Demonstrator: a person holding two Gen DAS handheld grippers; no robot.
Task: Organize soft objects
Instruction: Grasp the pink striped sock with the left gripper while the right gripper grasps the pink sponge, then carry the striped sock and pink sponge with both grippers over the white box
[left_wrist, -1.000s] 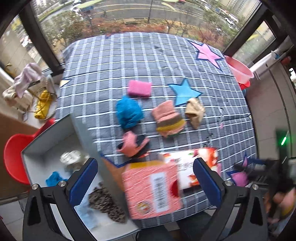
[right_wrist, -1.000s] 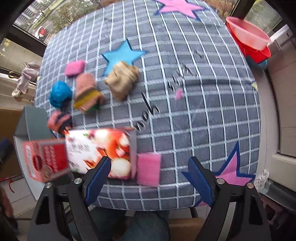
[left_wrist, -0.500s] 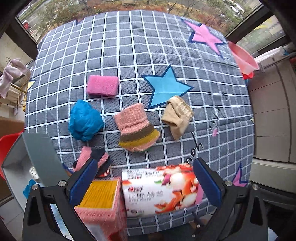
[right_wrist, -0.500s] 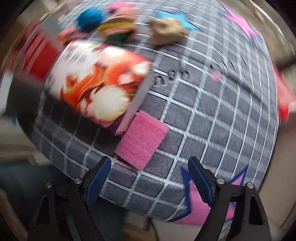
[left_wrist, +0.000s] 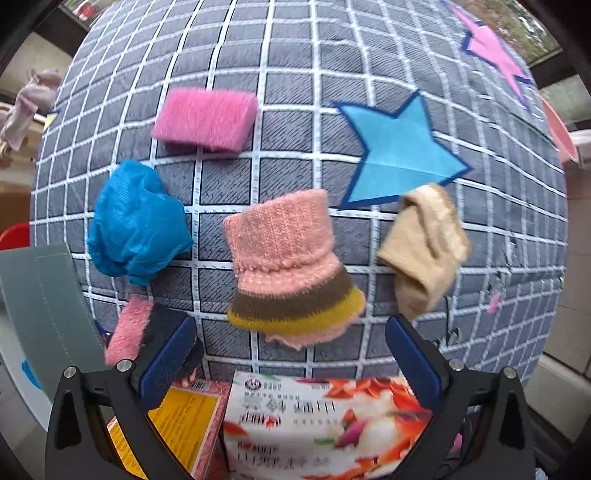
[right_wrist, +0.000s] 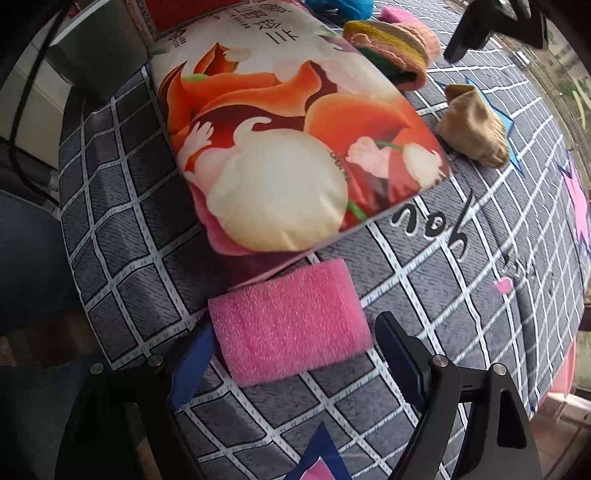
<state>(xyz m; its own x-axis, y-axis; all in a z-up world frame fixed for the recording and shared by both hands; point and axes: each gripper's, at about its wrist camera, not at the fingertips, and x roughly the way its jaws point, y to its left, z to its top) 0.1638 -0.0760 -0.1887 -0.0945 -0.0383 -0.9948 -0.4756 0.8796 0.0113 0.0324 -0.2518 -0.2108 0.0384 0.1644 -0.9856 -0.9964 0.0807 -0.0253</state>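
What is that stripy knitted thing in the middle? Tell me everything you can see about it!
The stripy knitted thing looks like a folded woolly sock or cuff. Most of it is fuzzy salmon pink, with a brown band, then a mustard-yellow band, and a frayed pink edge at the bottom. It looks soft and thick. It lies flat on the grey checked tablecloth, between the crumpled blue cloth and the beige sock, touching neither. Nothing grips it.

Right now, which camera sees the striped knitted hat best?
The left wrist camera. There the hat lies whole and central on the checked cloth, pink top, brown and yellow bands all showing. The right wrist camera catches it only small at the top edge, seen from its brim.
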